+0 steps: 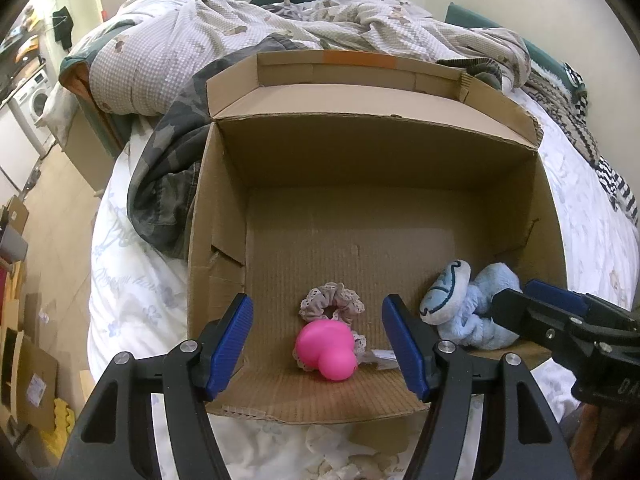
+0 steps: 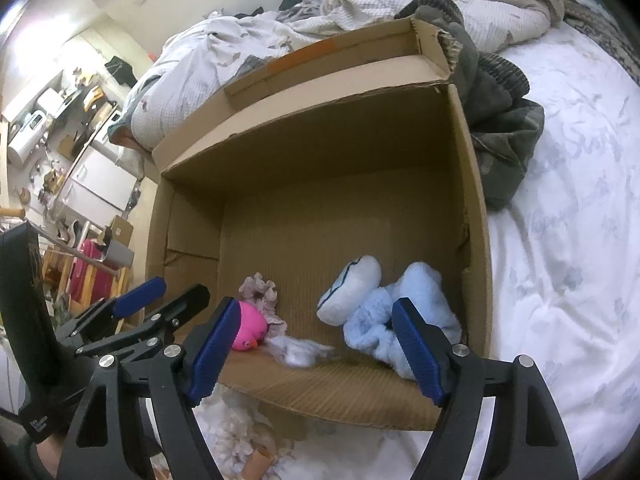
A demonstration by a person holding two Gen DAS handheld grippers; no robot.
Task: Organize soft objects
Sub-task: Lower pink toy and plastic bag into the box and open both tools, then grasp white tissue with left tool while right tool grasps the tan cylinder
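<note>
Cardboard box on the bed holds a pink toy, scrunchie and blue plush along its near wall; both grippers' jaws apart, empty; withdraw upward, avoiding the near wall.

left gripper: wide open, holds nothing, blue pads far apart, points forward and a bit down | right gripper: wide open too, holds nothing, blue pads far apart, points forward and down | side by side, close together, not touching
</note>
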